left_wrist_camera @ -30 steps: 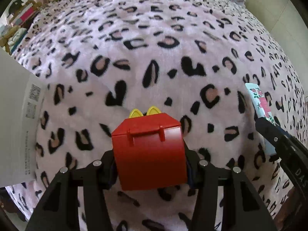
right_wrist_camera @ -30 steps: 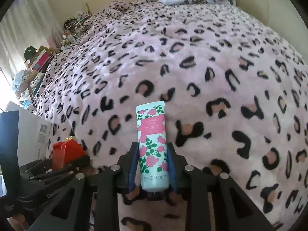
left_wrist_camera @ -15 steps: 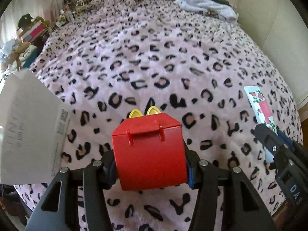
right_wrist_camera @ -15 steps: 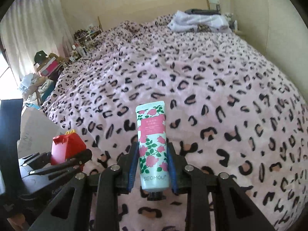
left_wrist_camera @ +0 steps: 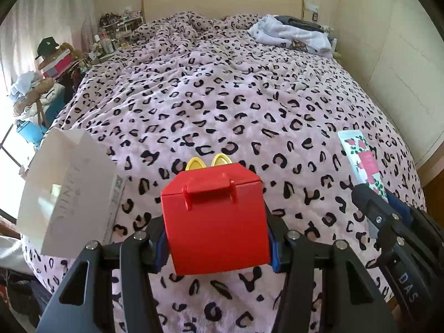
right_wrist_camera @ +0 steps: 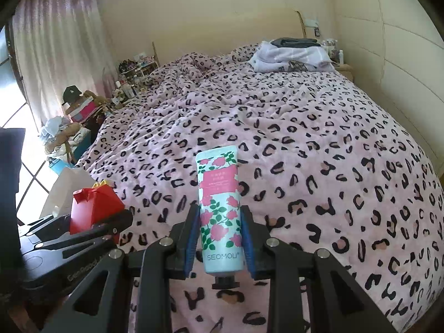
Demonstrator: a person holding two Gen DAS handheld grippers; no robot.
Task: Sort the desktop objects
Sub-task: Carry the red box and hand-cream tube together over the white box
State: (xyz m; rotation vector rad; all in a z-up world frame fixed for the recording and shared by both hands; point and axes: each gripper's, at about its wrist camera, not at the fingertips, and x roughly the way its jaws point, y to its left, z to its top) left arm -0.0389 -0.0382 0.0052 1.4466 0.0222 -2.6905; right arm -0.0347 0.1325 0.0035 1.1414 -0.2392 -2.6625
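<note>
A red plastic toy box with yellow arches on top is clamped between the fingers of my left gripper, held above the bed. My right gripper is shut on a pale blue hand cream tube printed with pink roses, cap end toward the camera. Each view shows the other tool: the tube at the right of the left wrist view, the red box at the lower left of the right wrist view. A white cardboard box sits on the bed's left corner.
A pink leopard-print blanket covers the whole bed. Folded clothes lie by the headboard at the far right. Cluttered shelves and a pile with a black cap stand along the left side. A cream wall runs along the right.
Both grippers have lifted and tilted upward with their objects still held, so the views now take in the whole bed, headboard and walls instead of the blanket close up.
</note>
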